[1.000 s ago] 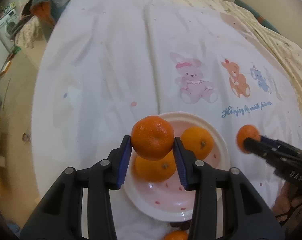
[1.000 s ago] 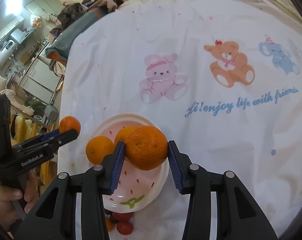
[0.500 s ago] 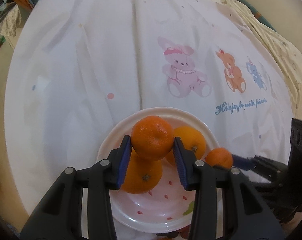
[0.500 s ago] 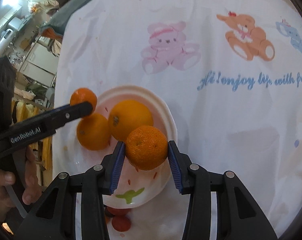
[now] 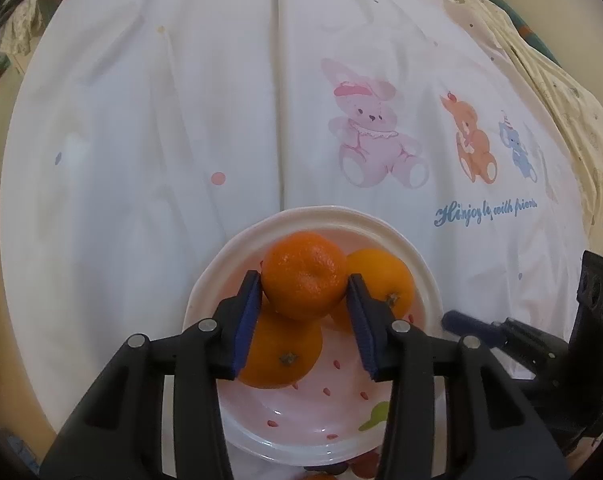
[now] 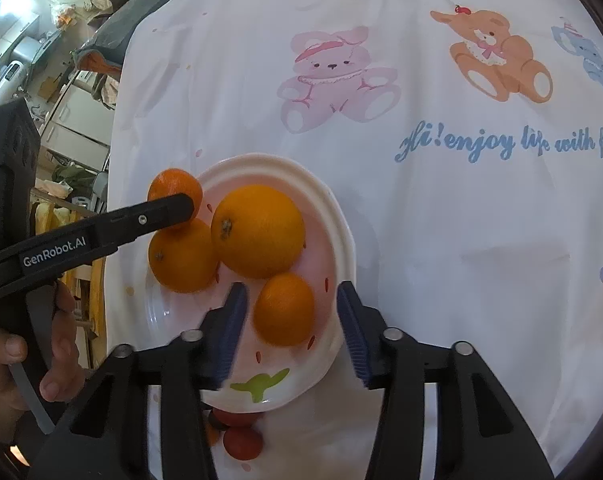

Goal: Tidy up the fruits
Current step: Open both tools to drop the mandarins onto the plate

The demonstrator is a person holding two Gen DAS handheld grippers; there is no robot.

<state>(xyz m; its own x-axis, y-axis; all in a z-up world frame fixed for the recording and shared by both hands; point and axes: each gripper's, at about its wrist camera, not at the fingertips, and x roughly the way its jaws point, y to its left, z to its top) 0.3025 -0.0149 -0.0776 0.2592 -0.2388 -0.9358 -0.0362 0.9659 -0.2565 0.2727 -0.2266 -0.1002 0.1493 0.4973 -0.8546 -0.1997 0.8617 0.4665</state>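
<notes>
Left gripper [image 5: 303, 306] hangs over the plate [image 5: 417, 256], jaws easing apart, its mandarin [image 5: 303, 274] between the blue pads and touching them, perched on 2 bigger oranges [image 6: 257, 230]. Right gripper [image 6: 291, 326] is opening too, pads clear of its small mandarin [image 6: 284, 308], which sits on the plate near the rim. The risk as I see it: once freed, the stacked fruit may roll off the oranges and knock the rim-side mandarin onto the cloth [image 6: 461, 240].
</notes>
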